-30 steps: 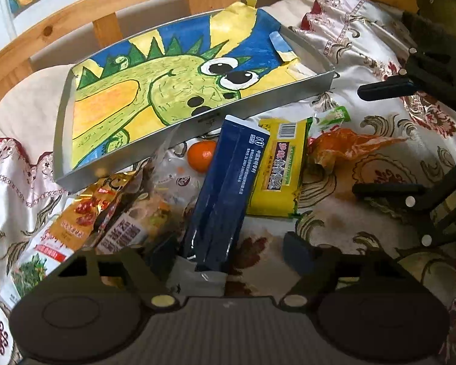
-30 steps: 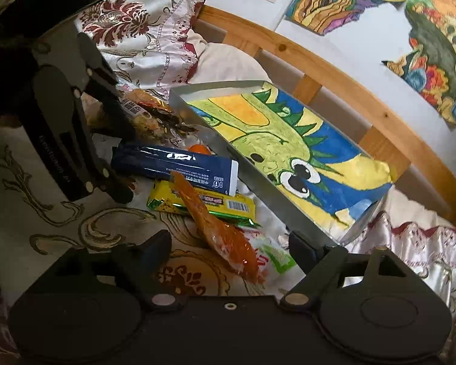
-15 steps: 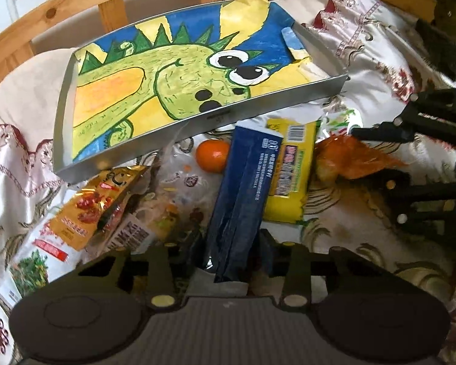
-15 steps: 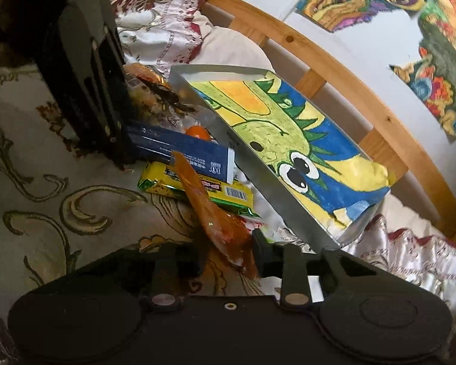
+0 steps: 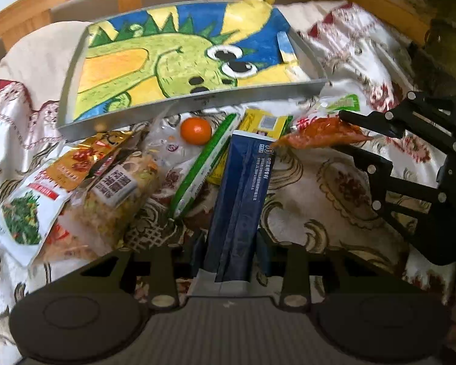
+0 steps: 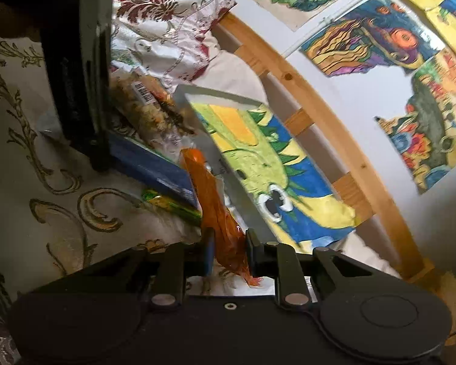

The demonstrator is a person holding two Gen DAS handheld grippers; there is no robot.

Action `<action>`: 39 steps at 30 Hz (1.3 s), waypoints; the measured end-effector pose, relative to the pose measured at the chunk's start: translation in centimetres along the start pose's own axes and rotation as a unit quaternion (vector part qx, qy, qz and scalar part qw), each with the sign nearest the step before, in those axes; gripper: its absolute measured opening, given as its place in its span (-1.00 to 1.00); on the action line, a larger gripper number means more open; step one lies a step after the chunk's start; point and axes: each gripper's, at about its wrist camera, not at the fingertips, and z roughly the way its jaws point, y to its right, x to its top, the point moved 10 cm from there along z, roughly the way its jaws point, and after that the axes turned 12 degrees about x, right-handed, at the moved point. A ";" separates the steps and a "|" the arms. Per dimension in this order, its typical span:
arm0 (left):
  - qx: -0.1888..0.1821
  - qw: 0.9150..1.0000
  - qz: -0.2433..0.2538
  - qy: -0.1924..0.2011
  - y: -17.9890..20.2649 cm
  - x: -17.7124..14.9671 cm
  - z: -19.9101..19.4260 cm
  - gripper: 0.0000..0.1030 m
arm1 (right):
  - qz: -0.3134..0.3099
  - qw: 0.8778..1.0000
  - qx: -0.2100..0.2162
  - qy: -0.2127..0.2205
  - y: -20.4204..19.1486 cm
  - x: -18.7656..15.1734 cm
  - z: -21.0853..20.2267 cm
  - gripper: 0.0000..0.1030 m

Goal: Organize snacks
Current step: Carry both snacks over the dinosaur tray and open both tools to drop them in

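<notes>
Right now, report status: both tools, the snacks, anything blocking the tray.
Left tool shut on blue packet. Right tool, jaws just closing, shut on orange packet. Tray holds no snacks, nothing blocking.

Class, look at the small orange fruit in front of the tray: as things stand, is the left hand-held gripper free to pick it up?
Probably not yet. The left hand-held gripper is shut on the dark blue packet, so its jaws are occupied. The orange fruit lies uncovered beyond it, by the tray, with a green-edged packet alongside.
</notes>
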 end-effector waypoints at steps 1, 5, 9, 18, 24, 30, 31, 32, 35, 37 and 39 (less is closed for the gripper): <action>-0.001 1.000 -0.007 0.005 -0.1 0.1 -0.5 -0.24 | -0.001 1.000 -0.010 0.004 0.2 0.2 -0.3 -0.58; 0.002 0.999 -0.022 0.027 -0.7 1.6 -1.9 -0.24 | 0.011 0.998 -0.057 0.026 2.1 1.0 -1.5 -0.58; 0.011 0.997 -0.047 0.059 -1.6 4.5 -2.6 -0.24 | 0.034 0.993 -0.105 0.046 4.6 1.5 -2.0 -0.57; 0.078 0.986 -0.100 0.105 -4.1 13.3 0.9 -0.24 | 0.129 0.979 -0.143 0.068 10.5 1.7 1.8 -0.57; 0.101 0.981 -0.123 0.108 -5.0 16.6 4.0 -0.24 | 0.168 0.974 -0.138 0.067 12.2 0.9 5.4 -0.63; 0.112 0.981 -0.128 0.089 -4.8 17.7 7.6 -0.24 | 0.169 0.976 -0.122 0.061 12.2 0.6 8.0 -0.86; 0.113 0.981 -0.130 0.085 -4.8 17.7 8.2 -0.24 | 0.170 0.977 -0.118 0.058 12.1 0.5 8.5 -0.86; 0.113 0.981 -0.132 0.081 -4.8 17.6 8.6 -0.23 | 0.171 0.977 -0.114 0.055 12.0 0.4 8.9 -0.86; 0.111 0.981 -0.139 0.078 -4.9 17.4 9.4 -0.23 | 0.171 0.978 -0.105 0.052 11.6 0.2 9.4 -0.77; 0.108 0.981 -0.140 0.078 -4.9 17.3 9.6 -0.22 | 0.174 0.978 -0.100 0.051 11.4 0.1 9.5 -0.62; 0.110 0.982 -0.135 0.078 -4.8 17.2 9.7 -0.22 | 0.180 0.977 -0.099 0.053 11.4 0.1 9.4 -0.61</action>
